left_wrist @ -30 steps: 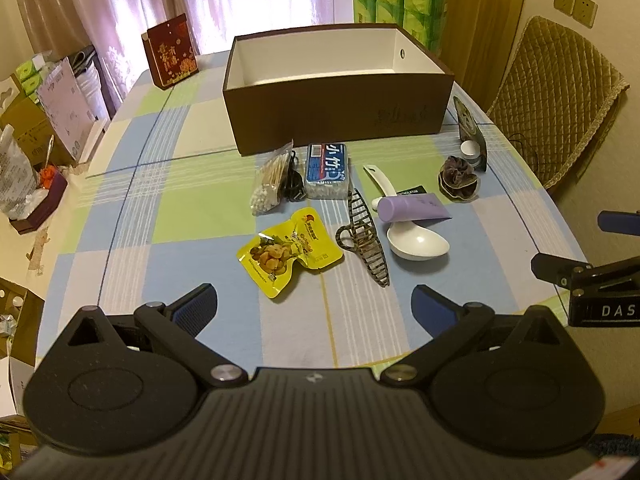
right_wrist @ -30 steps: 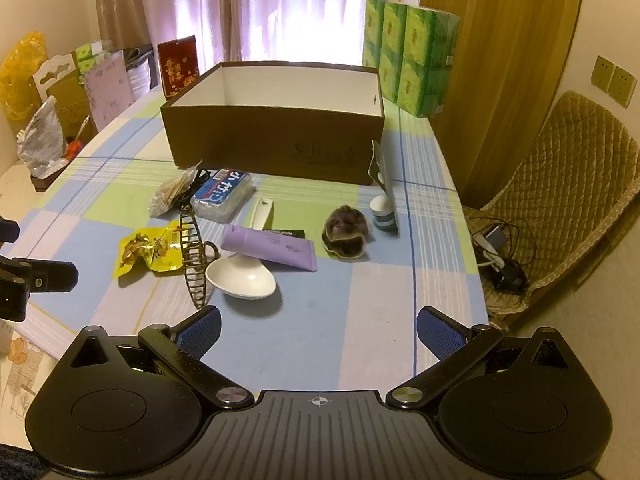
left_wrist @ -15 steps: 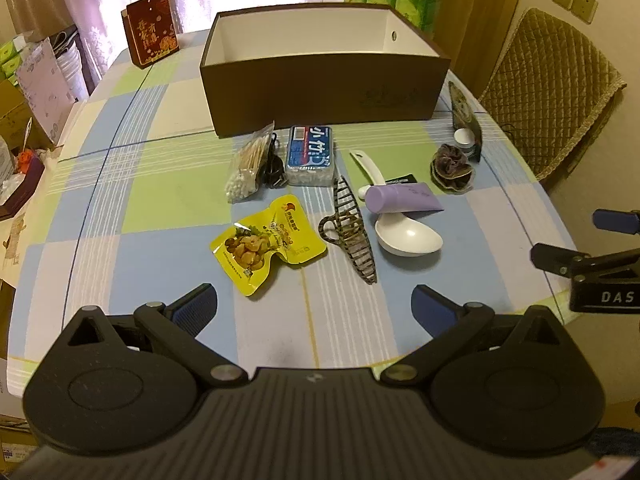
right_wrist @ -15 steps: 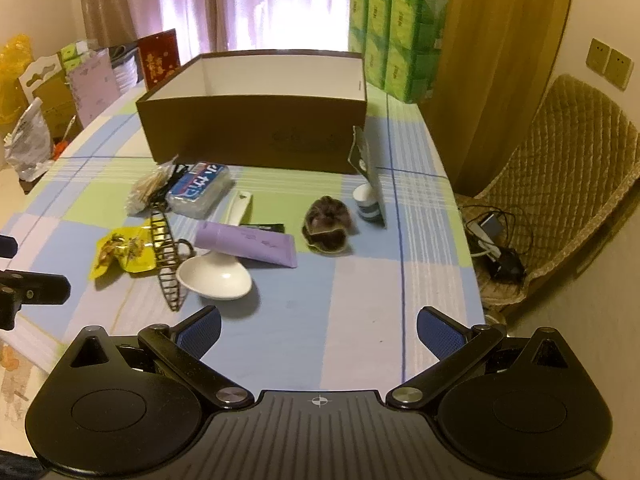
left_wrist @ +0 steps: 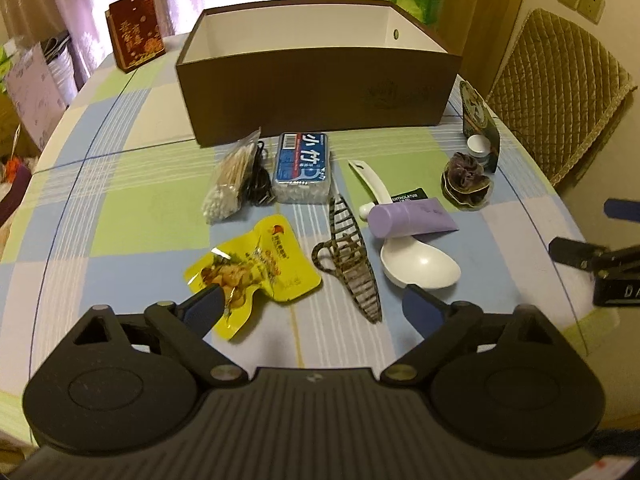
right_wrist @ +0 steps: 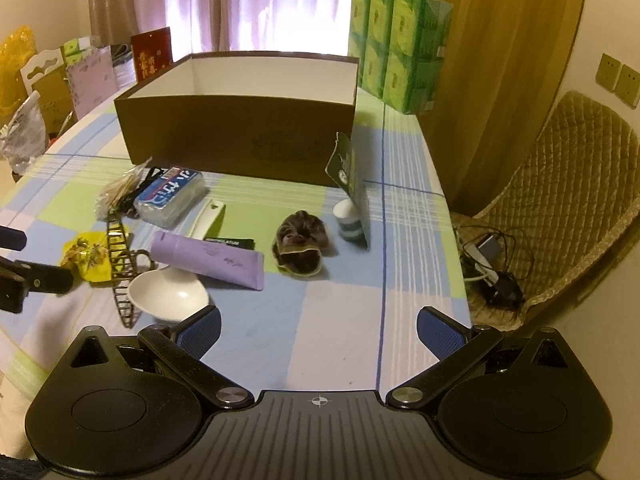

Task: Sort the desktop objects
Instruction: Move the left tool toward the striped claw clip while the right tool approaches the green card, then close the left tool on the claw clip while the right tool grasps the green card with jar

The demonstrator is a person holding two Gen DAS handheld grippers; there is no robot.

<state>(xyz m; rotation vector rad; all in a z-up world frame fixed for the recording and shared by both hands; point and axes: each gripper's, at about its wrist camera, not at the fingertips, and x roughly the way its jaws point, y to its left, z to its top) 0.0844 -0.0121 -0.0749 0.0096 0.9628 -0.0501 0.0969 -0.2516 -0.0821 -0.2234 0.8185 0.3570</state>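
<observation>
An open brown box [left_wrist: 320,80] [right_wrist: 240,136] stands at the back of the checked tablecloth. In front of it lie a cotton swab bag [left_wrist: 230,178], a blue pack [left_wrist: 303,166], a yellow snack pouch [left_wrist: 256,272], a striped hair claw [left_wrist: 352,268], a white spoon [left_wrist: 416,266], a purple tube [left_wrist: 412,220] and a brown scrunchie [left_wrist: 466,180]. My left gripper [left_wrist: 312,306] is open, low over the pouch and claw. My right gripper [right_wrist: 318,328] is open near the table's front, the spoon [right_wrist: 168,294] by its left finger. The tube [right_wrist: 208,258] and scrunchie [right_wrist: 300,246] lie beyond it.
A small jar [right_wrist: 349,220] leans on a green card [right_wrist: 348,176] at the box's right corner. Green tissue packs [right_wrist: 396,44] stand behind the box, a red box [left_wrist: 136,28] at the back left. A quilted chair [right_wrist: 560,200] and cables [right_wrist: 492,264] sit off the right edge.
Both grippers moved forward and lower toward the objects. The left gripper's fingers now reach over the yellow pouch and hair claw. Both stay open.
</observation>
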